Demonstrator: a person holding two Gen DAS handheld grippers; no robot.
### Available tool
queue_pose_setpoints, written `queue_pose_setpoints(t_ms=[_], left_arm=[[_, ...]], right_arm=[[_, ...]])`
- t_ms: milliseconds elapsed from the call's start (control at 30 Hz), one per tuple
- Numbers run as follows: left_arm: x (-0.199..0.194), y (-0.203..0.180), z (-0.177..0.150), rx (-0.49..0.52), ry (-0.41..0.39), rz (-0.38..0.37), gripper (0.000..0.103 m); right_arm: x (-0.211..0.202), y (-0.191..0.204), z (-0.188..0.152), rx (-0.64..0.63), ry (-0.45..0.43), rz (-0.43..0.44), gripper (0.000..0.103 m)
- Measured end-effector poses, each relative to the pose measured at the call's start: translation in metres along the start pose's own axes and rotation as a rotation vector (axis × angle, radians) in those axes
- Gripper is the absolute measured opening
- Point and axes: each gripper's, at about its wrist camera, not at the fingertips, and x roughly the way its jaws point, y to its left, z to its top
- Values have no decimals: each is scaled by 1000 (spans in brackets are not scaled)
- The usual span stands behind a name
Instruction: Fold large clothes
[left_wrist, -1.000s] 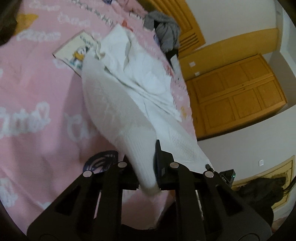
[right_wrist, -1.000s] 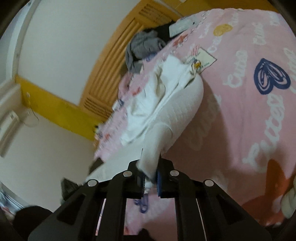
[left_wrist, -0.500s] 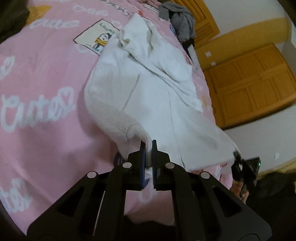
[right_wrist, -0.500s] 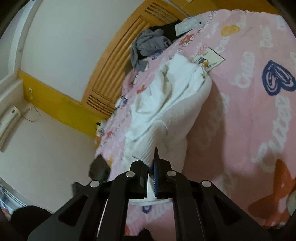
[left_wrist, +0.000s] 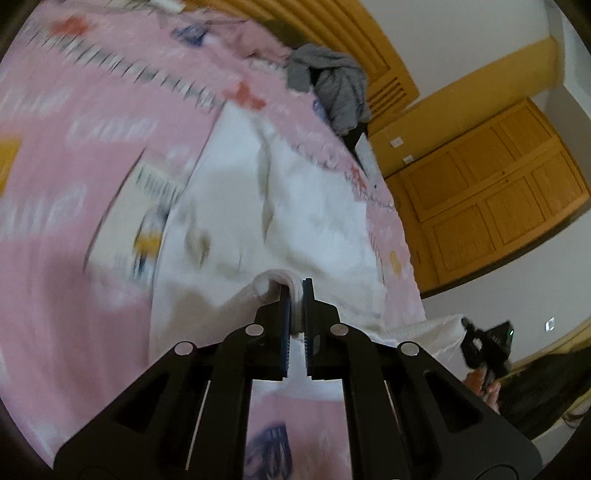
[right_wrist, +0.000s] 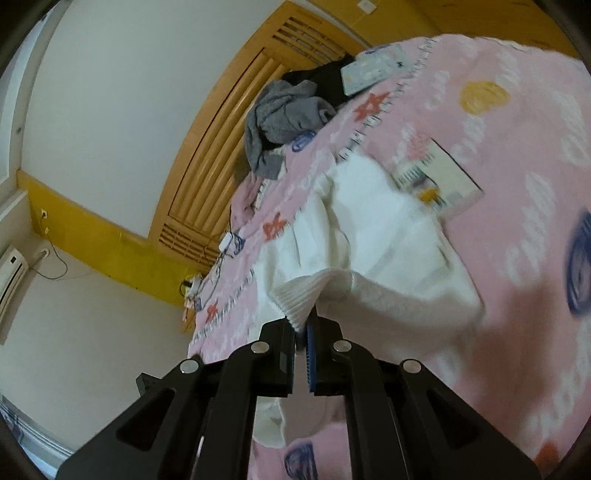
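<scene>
A large white knit sweater (left_wrist: 295, 206) lies spread on the pink bedspread (left_wrist: 74, 258). My left gripper (left_wrist: 294, 291) is shut on a ribbed edge of the sweater, low over the garment. My right gripper (right_wrist: 301, 325) is shut on another ribbed hem of the same sweater (right_wrist: 388, 251), holding it just above the bed (right_wrist: 517, 332). The right gripper also shows in the left wrist view (left_wrist: 487, 347) at the bed's right edge, with the cloth stretched toward it.
A grey garment (left_wrist: 332, 88) and a dark one (right_wrist: 325, 81) are heaped near the wooden headboard (right_wrist: 229, 155). Orange wooden cupboard doors (left_wrist: 491, 192) stand beyond the bed. Cables and a charger (right_wrist: 225, 243) lie by the bed's edge.
Both grippers have carried the sweater's edges forward over the garment toward the headboard and lowered them. The lifted cloth now lies flatter on the bed.
</scene>
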Motion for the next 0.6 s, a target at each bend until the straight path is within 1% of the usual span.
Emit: queue_pose_setpoints(t_ms=[33, 67, 100, 133, 167, 200, 233, 300, 367, 400, 433, 500, 533, 567, 600], left_arm=[[5, -4, 14, 17, -1, 0, 5], [12, -9, 37, 38, -3, 12, 5], [18, -11, 49, 43, -4, 18, 5], [23, -14, 70, 48, -7, 27, 5], [29, -16, 92, 46, -8, 43, 5], [34, -17, 104, 45, -6, 50, 5], [43, -18, 127, 38, -3, 79, 5], [55, -16, 154, 13, 10, 108, 5], [74, -17, 190, 0, 27, 158, 5], [80, -18, 200, 3, 30, 181, 5], [93, -18, 218, -5, 39, 205, 5], [112, -19, 243, -6, 40, 237, 5], [128, -19, 256, 2, 47, 250, 5], [145, -17, 267, 11, 50, 282, 5], [164, -12, 277, 7, 53, 299, 5]], right_arm=[[13, 10, 17, -9, -3, -7, 5], [26, 18, 32, -24, -5, -12, 5], [36, 25, 44, -33, -8, -23, 5], [50, 33, 61, -41, -8, -27, 5], [64, 40, 77, -38, -12, -39, 5], [74, 43, 89, -26, -11, -38, 5], [88, 47, 106, -10, -6, -37, 5], [111, 51, 135, 12, 2, -58, 5], [141, 50, 162, 39, 14, -94, 5], [156, 49, 174, 46, 24, -110, 5], [171, 47, 184, 55, 36, -121, 5], [206, 40, 204, 60, 62, -136, 5], [230, 33, 216, 51, 79, -153, 5], [255, 23, 228, 46, 98, -170, 5], [272, 14, 235, 56, 107, -174, 5]])
